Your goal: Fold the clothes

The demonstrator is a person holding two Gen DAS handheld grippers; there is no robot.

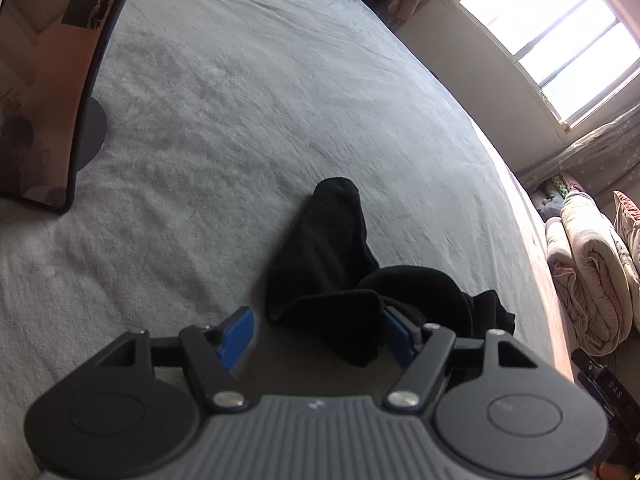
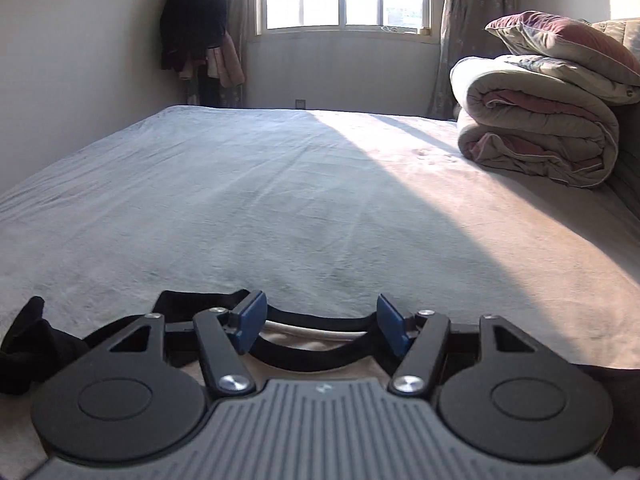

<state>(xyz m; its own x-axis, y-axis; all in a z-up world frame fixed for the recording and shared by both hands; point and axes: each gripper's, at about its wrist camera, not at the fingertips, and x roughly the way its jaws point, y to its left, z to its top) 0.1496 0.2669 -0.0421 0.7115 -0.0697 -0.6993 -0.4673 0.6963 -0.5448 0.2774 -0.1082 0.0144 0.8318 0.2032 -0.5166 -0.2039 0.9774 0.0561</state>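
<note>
Bed sheet [image 2: 280, 184]: pale grey-blue, plain. Garment [image 1: 332, 248]: solid black. Gripper pads [image 1: 236, 336]: blue; gripper frames black, housings grey, ribbed. Folded quilt [image 2: 536, 136]: beige, dusty-pink lining. Curtain [image 2: 476, 20]: grey, small floral print.

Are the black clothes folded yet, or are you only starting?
Only starting. Nothing looks folded: the black garment lies crumpled on the grey bedsheet. In hand: nothing gripped; the left gripper and right gripper hover over black cloth, jaws open. Left: smoothing and every fold.
</note>
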